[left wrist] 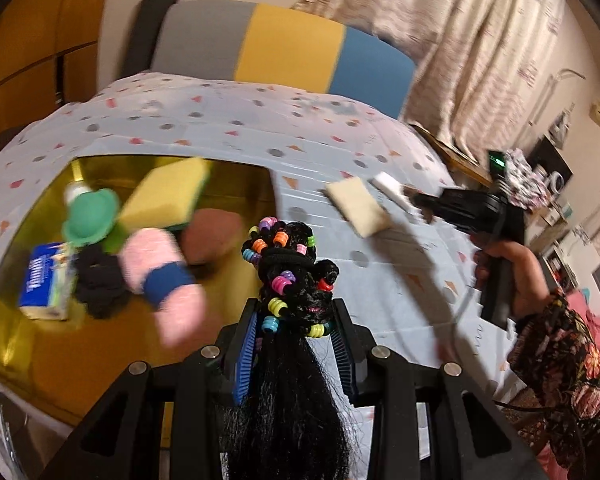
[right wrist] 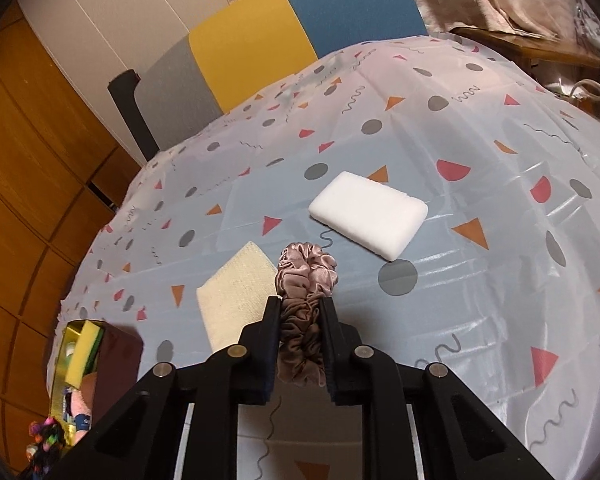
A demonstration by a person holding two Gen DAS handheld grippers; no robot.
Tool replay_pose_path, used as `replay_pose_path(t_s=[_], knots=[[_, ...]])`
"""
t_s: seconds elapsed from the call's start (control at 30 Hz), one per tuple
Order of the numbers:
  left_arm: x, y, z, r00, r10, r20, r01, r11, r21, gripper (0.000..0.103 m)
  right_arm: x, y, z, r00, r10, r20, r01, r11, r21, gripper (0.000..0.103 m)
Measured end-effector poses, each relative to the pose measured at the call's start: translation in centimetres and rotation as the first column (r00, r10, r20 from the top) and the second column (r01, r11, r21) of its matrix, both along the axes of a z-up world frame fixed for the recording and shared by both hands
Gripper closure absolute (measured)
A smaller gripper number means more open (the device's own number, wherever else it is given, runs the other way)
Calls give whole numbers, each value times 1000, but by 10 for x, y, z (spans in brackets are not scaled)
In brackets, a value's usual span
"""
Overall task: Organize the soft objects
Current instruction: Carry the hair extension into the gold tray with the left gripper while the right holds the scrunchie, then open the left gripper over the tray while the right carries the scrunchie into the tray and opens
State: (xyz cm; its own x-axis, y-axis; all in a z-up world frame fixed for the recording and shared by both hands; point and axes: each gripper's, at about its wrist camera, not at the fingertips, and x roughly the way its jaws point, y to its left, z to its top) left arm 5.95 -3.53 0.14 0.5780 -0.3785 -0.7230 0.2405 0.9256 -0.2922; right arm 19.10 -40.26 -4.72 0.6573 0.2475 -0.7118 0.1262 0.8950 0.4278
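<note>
My left gripper [left wrist: 296,304] is shut on a black hair piece with coloured beads [left wrist: 290,268], held at the right edge of the gold box [left wrist: 20,344]. In the box lie a yellow sponge [left wrist: 168,192], a pink roll with a blue band [left wrist: 160,276], a black scrunchie [left wrist: 98,276], a green toy [left wrist: 90,216], a brown pad [left wrist: 210,234] and a blue pack [left wrist: 46,280]. My right gripper [right wrist: 300,300] is shut on a dusty-pink satin scrunchie [right wrist: 306,276] above the table. A cream sponge [right wrist: 236,296] and a white sponge [right wrist: 368,214] lie on the cloth.
The table wears a pale cloth with coloured shapes [right wrist: 480,280]. A grey, yellow and blue chair back [left wrist: 288,44] stands behind it. Wooden cabinets [right wrist: 28,168] are on the left and curtains [left wrist: 480,40] on the right. The right gripper [left wrist: 472,208] shows in the left wrist view.
</note>
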Motion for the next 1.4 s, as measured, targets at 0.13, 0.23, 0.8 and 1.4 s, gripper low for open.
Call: replay_pose_path(t_s=[0.13, 0.23, 0.8, 1.4], knots=[[9, 37, -5, 995, 102, -24, -102, 995, -16, 69, -6, 4, 4, 1000, 5, 8, -5, 1000, -9, 85], [16, 66, -7, 984, 173, -34, -174, 984, -28, 69, -10, 5, 4, 1000, 9, 7, -9, 1000, -11, 85], [56, 121, -28, 947, 314, -75, -315, 949, -14, 61, -23, 19, 5, 999, 35, 24, -35, 999, -8, 85], [14, 123, -11, 939, 343, 26, -344, 938, 44, 43, -32, 28, 16, 996, 63, 68, -66, 997, 39, 85]])
